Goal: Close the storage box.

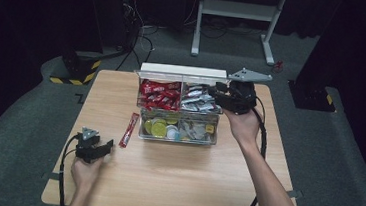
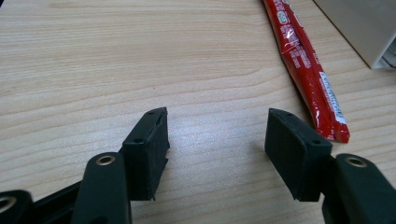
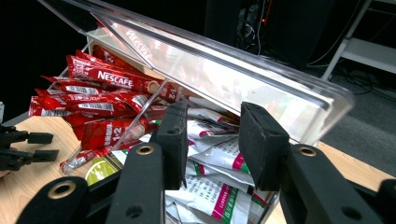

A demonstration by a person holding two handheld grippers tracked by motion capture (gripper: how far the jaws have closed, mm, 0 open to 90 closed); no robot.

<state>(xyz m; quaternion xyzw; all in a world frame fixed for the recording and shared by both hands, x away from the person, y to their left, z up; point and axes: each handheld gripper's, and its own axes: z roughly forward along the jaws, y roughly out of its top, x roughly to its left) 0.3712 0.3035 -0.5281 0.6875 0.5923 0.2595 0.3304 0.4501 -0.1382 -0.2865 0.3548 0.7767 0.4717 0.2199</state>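
left gripper (image 2: 217,135) low, fingers parted; right gripper (image 3: 210,140) raised, fingers narrowly apart.

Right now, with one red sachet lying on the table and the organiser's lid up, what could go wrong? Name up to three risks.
1. The red coffee stick lies flat on the wooden table; the left gripper, open beside it, may push it along instead of lifting it.
2. The right gripper sits at the clear lid of the clear organiser box; a slip might drop the lid.
3. A hard pull could shift the box.
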